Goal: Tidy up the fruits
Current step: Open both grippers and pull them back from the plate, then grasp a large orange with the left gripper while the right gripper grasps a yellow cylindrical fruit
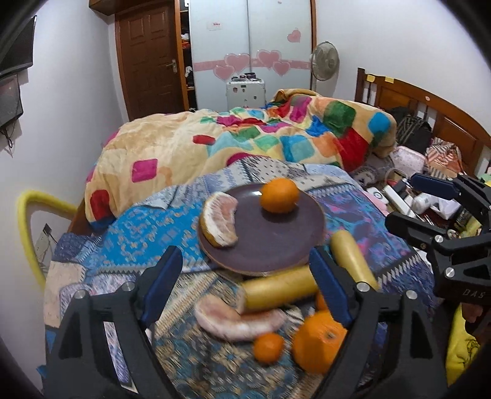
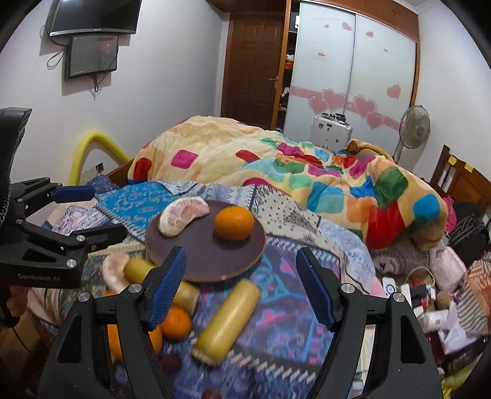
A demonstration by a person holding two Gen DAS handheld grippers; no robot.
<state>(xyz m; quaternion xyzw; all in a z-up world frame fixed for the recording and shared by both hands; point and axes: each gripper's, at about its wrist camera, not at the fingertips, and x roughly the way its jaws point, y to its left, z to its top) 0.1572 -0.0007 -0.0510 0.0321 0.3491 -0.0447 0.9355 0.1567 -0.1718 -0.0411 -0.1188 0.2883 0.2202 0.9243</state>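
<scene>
Colourful blanket [image 1: 245, 138], brown door [image 2: 251, 61], standing fan [image 2: 414, 125], wall television [image 2: 92, 15]

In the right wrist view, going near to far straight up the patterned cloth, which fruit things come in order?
Yellow cylinder lying on the cloth, then brown plate, then orange on the plate; beyond it the colourful blanket.
</scene>
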